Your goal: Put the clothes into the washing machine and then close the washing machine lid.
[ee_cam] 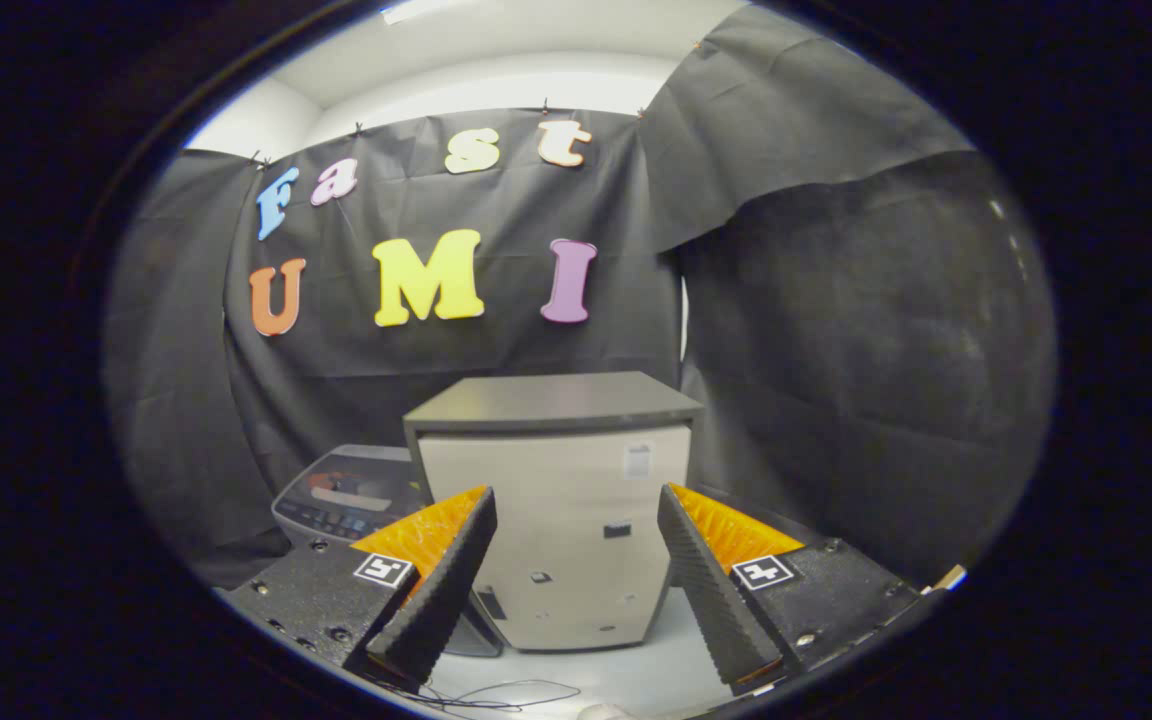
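My gripper (574,492) is open, its two fingers spread wide with nothing between them. Just ahead of them stands the washing machine (556,540), a boxy body with a beige front face and a dark grey flat top (548,400). Small labels and marks dot the beige face. Its control panel (346,495), grey with a dark display and buttons, lies low beside the box, partly hidden behind my left finger (436,590). I cannot tell whether the beige face is a raised lid or the machine's side.
Black cloth walls close in behind the machine and on both sides. A white surface (656,670) runs under the fingers, with a thin cable (496,695) looped on it close to me.
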Demonstrator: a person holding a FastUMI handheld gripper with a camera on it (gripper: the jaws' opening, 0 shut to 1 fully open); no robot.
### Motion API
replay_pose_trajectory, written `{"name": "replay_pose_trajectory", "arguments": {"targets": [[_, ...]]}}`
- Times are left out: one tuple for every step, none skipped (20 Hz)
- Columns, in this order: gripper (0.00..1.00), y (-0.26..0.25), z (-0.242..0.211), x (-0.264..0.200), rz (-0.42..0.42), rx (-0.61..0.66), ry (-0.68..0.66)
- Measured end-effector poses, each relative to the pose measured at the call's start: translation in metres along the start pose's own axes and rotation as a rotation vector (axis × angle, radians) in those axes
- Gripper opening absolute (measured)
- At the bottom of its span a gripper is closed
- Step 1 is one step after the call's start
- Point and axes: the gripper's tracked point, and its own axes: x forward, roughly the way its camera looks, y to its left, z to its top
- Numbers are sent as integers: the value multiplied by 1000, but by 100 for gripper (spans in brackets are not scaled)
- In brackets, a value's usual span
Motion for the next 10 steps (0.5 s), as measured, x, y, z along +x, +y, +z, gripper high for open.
{"name": "replay_pose_trajectory", "arguments": {"targets": [[100,-7,-14,-4,2,-9,12],[100,-13,-27,-6,-1,-19,31],[100,-17,-40,-7,1,-26,61],[100,-23,-47,-10,-1,-24,70],[100,-26,-49,-12,-2,-21,71],[100,-29,-46,-15,-2,-15,69],[100,-31,-43,-16,0,-7,60],[100,-32,-40,-16,1,-6,56],[100,-33,-37,-15,7,-11,46],[100,-35,-36,-15,6,-22,43]]}}
